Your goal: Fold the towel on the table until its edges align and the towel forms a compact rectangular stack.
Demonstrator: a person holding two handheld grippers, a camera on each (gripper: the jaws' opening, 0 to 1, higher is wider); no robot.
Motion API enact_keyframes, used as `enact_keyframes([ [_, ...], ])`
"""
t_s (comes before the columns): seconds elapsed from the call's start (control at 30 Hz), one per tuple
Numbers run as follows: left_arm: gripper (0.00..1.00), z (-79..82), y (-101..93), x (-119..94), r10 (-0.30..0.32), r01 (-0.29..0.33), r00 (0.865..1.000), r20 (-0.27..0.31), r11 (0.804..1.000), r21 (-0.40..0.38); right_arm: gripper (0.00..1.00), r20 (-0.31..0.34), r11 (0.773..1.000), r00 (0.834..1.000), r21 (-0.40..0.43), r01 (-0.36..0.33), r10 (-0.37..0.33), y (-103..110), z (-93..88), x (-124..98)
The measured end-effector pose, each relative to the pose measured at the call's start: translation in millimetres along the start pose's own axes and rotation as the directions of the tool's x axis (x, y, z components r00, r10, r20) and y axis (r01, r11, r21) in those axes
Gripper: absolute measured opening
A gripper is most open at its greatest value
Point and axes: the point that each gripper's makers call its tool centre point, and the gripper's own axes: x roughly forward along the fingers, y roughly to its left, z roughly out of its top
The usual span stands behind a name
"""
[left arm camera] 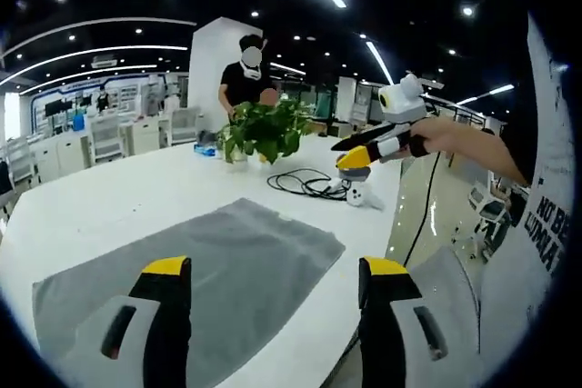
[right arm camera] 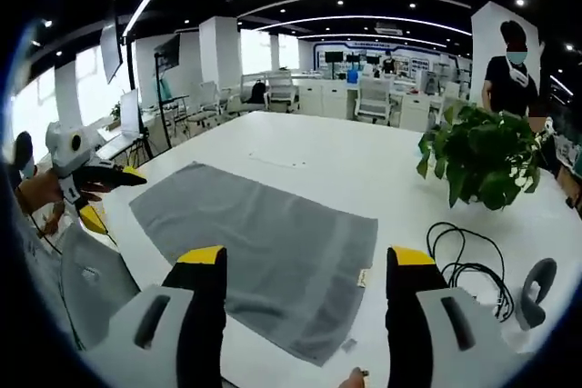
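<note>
A grey, rectangular cloth towel (left arm camera: 205,283) lies spread flat in a single layer on the white glossy tabletop (left arm camera: 136,193), unfolded, with one long edge close to the tabletop's near edge.

In the left gripper view, the left hand-held gripper (left arm camera: 271,270) hangs above the towel's near part, its two black jaws with yellow tips standing well apart with nothing between them. Ahead of it and to its right, the right hand-held gripper (left arm camera: 344,144) is held in a person's hand (left arm camera: 446,138) above the tabletop's edge, clear of the towel — its jaws look close together, though I cannot tell for certain from this side. Just beyond that gripper's tip lie a coiled black cable (left arm camera: 305,183) and a white plug adapter (left arm camera: 361,194), and farther ahead stands a leafy green potted plant (left arm camera: 264,129), with a person in a black shirt (left arm camera: 244,79) behind it.

In the right gripper view, the right hand-held gripper (right arm camera: 305,265) hovers over the towel's (right arm camera: 264,247) nearest corner, where a small label (right arm camera: 364,277) sits at the hem; its yellow-tipped jaws are spread wide and empty. To its left, past the towel's far end, the left hand-held gripper (right arm camera: 127,179) is held off the tabletop's (right arm camera: 318,156) edge. To the right stand the plant (right arm camera: 482,156) and the cable (right arm camera: 468,261).
</note>
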Motion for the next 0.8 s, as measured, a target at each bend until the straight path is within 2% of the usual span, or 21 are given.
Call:
enact_keyframes([
  [0.07,0.70,-0.5,-6.9,9,-0.019,0.019,1.000,-0.015,1.000,0.011,0.71,-0.005,1.000,1.000,-0.009,-0.010,0.010,-5,-1.5,2],
  [0.27,0.71,0.4,-23.8,31,-0.051,0.052,0.998,-0.032,0.999,0.009,0.70,-0.005,1.000,1.000,-0.009,-0.027,0.027,-21,-5.3,7],
  [0.53,0.71,-0.6,-39.3,59,-0.066,0.066,0.996,-0.055,0.998,0.004,0.69,-0.001,0.999,0.999,-0.018,-0.052,0.052,-39,-3.2,17],
  [0.8,0.72,2.1,-58.1,85,-0.101,0.104,0.992,-0.071,0.993,0.049,0.70,0.006,0.996,0.997,-0.039,-0.076,0.076,-54,1.3,28],
])
